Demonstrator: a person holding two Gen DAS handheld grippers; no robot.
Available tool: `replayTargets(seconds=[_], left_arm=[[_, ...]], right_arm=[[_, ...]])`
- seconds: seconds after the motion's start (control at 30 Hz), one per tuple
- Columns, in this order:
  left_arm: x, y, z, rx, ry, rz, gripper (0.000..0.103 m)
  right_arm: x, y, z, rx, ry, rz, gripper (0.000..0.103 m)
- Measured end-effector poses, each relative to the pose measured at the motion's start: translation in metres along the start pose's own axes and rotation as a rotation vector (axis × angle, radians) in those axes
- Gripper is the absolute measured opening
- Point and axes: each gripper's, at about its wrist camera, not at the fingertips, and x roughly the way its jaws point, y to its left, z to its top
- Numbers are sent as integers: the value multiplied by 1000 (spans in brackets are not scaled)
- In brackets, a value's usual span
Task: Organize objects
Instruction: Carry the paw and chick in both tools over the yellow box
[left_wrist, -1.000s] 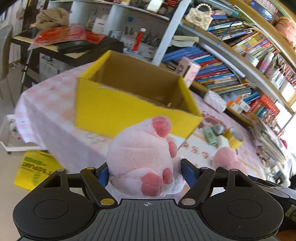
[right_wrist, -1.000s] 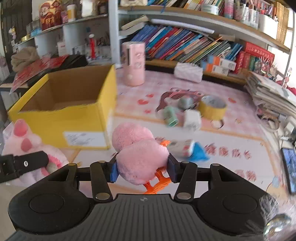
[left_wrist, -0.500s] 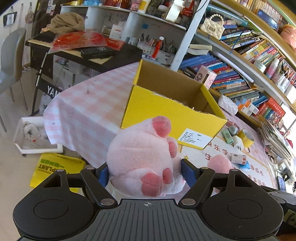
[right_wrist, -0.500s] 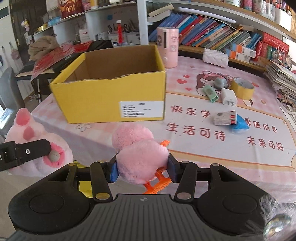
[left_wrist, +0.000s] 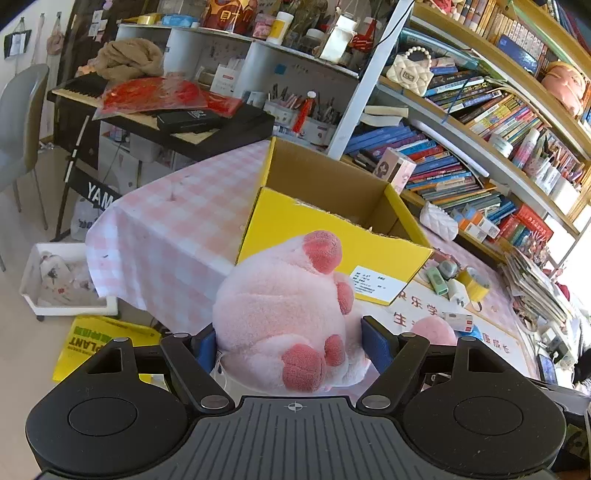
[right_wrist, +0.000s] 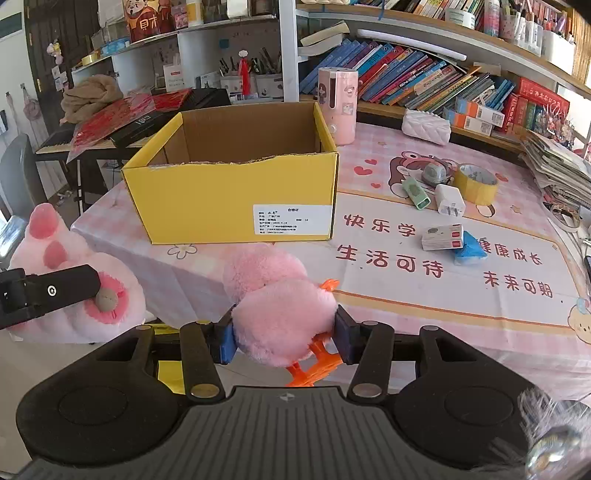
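Note:
My left gripper (left_wrist: 291, 347) is shut on a pale pink plush pig (left_wrist: 284, 306), held off the table's near left corner; the pig also shows in the right wrist view (right_wrist: 74, 291). My right gripper (right_wrist: 282, 338) is shut on a pink plush bird (right_wrist: 277, 314) with orange feet, held in front of the table's near edge. An open yellow cardboard box (right_wrist: 236, 195) stands on the table (right_wrist: 406, 288) beyond both grippers; it also shows in the left wrist view (left_wrist: 332, 236). I see nothing inside it, though its floor is mostly hidden.
Right of the box lie a yellow tape roll (right_wrist: 475, 183), a white charger (right_wrist: 448, 199), a green case (right_wrist: 415, 192), a small red-white carton (right_wrist: 442, 236) and a blue packet (right_wrist: 469, 253). A pink canister (right_wrist: 338, 105) stands behind the box. Bookshelves line the back. A keyboard stand (left_wrist: 162, 122) is at left.
Both grippers have pulled back and away from the table with their toys still held. The box and small items now look farther off.

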Motion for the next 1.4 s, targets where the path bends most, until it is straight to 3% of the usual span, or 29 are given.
replayTargets(seconds=[0.5,0.87,1.17,1.4], left_arm=[[7,-6,-2,15,18,-10,77],[13,-15,13,75,-24,11,77],[21,-35,46,178,-136,9,77],[45,-47,81,228,-205,1,77]], right_arm=[[0,-2,1,-8,2,4,48],[15,2,20,-18,-12,32,48],[24,-3,60,-6,-87,41,48],[37,-8,113,-13,-193,31,48]])
